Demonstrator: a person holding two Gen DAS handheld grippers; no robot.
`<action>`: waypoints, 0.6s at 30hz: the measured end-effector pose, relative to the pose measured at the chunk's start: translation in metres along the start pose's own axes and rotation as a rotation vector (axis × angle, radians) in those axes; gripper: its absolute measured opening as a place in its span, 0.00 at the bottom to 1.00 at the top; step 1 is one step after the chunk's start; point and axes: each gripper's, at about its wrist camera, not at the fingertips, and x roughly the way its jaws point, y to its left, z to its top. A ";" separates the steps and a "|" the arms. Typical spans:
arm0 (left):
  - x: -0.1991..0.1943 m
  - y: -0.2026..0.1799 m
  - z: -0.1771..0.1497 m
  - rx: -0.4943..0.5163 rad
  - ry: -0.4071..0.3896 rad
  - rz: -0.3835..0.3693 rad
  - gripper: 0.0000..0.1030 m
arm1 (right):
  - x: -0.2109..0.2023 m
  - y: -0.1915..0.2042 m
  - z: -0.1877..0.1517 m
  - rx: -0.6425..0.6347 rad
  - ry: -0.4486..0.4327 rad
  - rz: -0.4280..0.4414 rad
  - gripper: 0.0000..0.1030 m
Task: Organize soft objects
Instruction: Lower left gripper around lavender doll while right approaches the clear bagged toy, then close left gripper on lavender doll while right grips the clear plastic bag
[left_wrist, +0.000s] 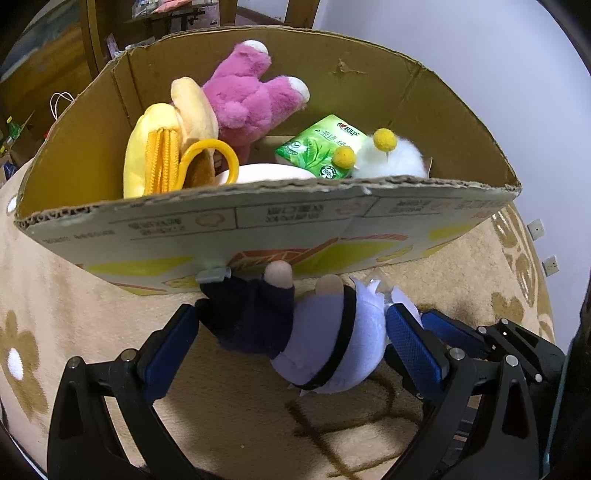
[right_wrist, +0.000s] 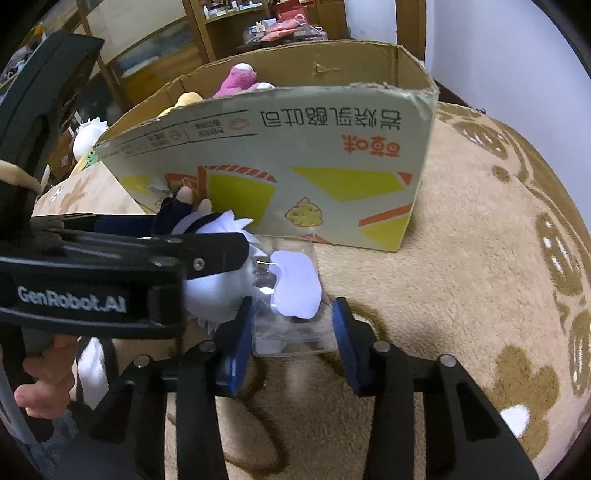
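Nearest the left wrist camera, the left gripper (left_wrist: 291, 332) was clamped on a small plush doll with pale lilac hair and a dark navy outfit (left_wrist: 295, 332), its blue pads pressing the navy body on one side and the pale head on the other. The doll hung just above the beige, flower-patterned carpet (left_wrist: 74, 295), close to the near wall of the box, its peach-coloured feet almost touching the printed cardboard. In the right wrist view the right gripper (right_wrist: 291, 339) stood just beside the doll's head, with a clear plastic pouch (right_wrist: 295, 332) between its blue fingers (right_wrist: 236, 350); the left pad lay against the pouch, while whether the right pad pressed it could not be told. A person's hand (right_wrist: 48, 384) gripped the handle of the left tool at the lower left of that view. Beyond both tools sat the open brown cardboard box with yellow and orange printing (left_wrist: 258, 221) on the carpet. Inside, toward its left wall, lay a yellow banana-shaped plush pouch with a zip and a yellow ring (left_wrist: 166, 155); behind it, against the far wall, a pink plush bear (left_wrist: 247, 96). Toward the right wall lay a green tea-print tissue packet (left_wrist: 317, 147) and a white fluffy toy with two yellow pompoms (left_wrist: 391, 158).
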 end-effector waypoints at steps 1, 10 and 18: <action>0.000 -0.001 0.000 -0.001 0.000 0.002 0.96 | -0.001 -0.001 -0.001 -0.003 -0.001 -0.003 0.38; -0.007 -0.010 -0.005 -0.024 -0.019 0.001 0.85 | -0.003 0.009 -0.002 -0.056 -0.021 -0.050 0.35; -0.005 -0.011 -0.006 -0.026 -0.011 -0.014 0.81 | -0.007 0.021 -0.007 -0.104 -0.026 -0.097 0.28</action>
